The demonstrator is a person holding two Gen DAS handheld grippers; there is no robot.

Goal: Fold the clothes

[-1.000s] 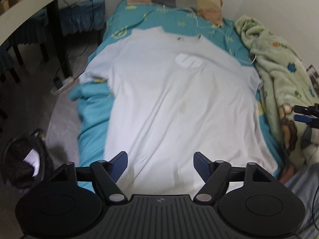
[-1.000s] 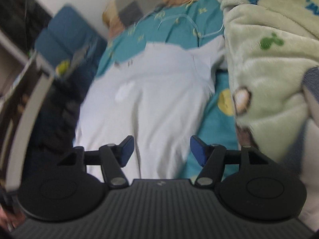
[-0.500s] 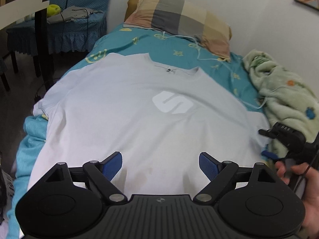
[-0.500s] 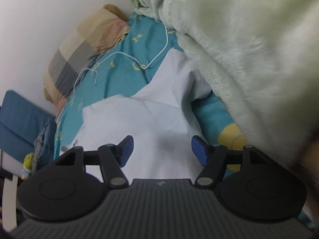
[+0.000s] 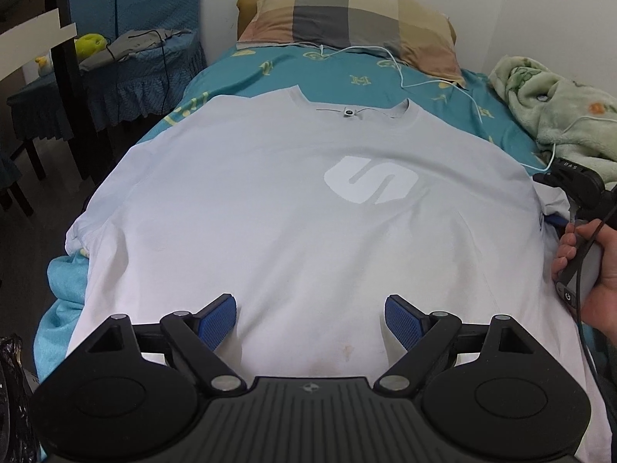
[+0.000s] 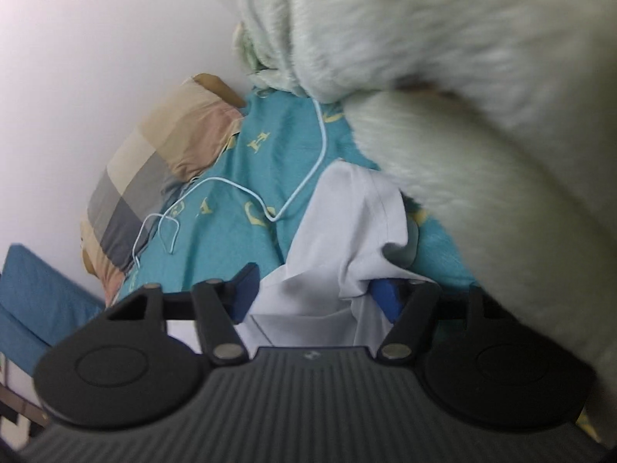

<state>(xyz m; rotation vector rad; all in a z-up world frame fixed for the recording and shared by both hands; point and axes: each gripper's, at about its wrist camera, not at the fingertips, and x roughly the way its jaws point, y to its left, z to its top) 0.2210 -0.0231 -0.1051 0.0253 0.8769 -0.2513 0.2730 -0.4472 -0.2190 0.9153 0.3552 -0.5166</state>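
Note:
A white T-shirt [image 5: 270, 212] with a pale logo lies spread face up on the teal bed sheet [image 5: 347, 73], collar toward the pillow. My left gripper [image 5: 310, 314] hovers open over the shirt's lower middle, nothing between its blue pads. At the shirt's right edge a hand [image 5: 594, 270] holds the other gripper. In the right wrist view my right gripper [image 6: 316, 295] is open and low at the right sleeve [image 6: 347, 223]. Bunched sleeve cloth lies between its fingers, which stand wide apart. Whether the pads touch the cloth I cannot tell.
A checked pillow [image 5: 347, 11] sits at the bed's head, with a white cable [image 5: 405, 65] trailing over the sheet. A green fleece blanket [image 6: 462, 77] is heaped tight against the right sleeve. A blue-covered chair [image 5: 127, 77] and a dark table leg [image 5: 69, 77] stand left of the bed.
The left gripper has moved up along the shirt, staying open. The right gripper has dropped to the right sleeve beside the blanket, and sleeve cloth now lies between its fingers.

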